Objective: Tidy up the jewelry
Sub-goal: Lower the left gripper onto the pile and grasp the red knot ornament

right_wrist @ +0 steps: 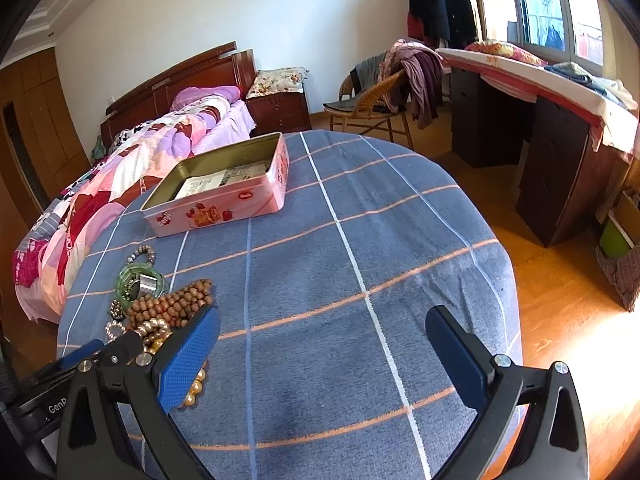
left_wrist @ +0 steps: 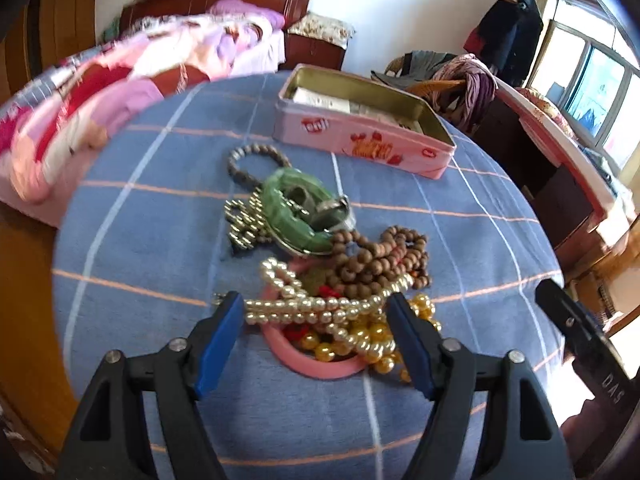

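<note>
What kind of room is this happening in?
Most likely a home bedroom: a bed with a floral quilt and wooden headboard, a nightstand beside it, and clothes draped over a wicker chair.

Tangled jewelry (left_wrist: pixel 328 280) near seemingly open tin (left_wrist: pixel 360 120).

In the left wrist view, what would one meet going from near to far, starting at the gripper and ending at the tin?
left gripper → pink bangle → pearl strand → brown wooden bead strand → green jade bangle → dark bead bracelet → open pink tin.
</note>
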